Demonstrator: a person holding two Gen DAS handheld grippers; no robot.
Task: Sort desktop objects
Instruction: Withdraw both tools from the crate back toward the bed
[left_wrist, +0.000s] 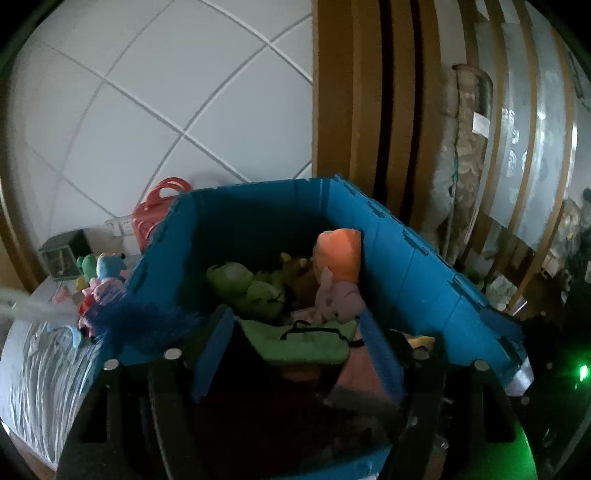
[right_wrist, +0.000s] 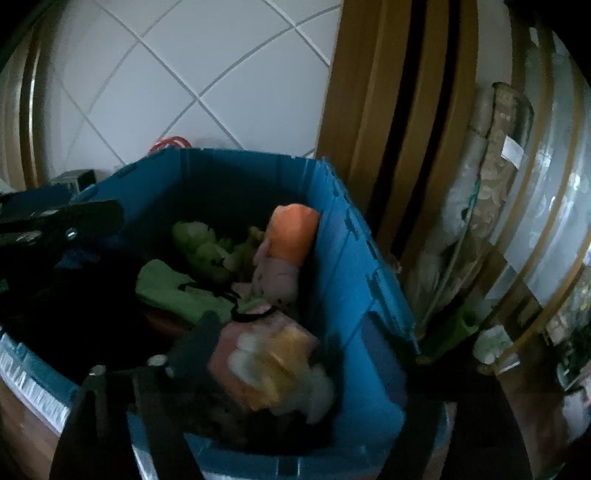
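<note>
bin: we saw a blue crate (left_wrist: 406, 266) holding plush toys, a green one (left_wrist: 243, 284) and a pink one with an orange top (left_wrist: 338, 258).
yellow toy: we saw a blurred yellow-white plush (right_wrist: 273, 365) lying between the right gripper (right_wrist: 266, 347) fingers, untouched.
left gripper: we found the left gripper (left_wrist: 295, 332) spread wide over the crate, empty.
right gripper: we found it spread wide.

A white wall of large square tiles (left_wrist: 155, 110) fills the far left, with brown wooden door framing (left_wrist: 354, 92) and frosted glass panels (left_wrist: 535, 122) at right, dimly lit.
</note>
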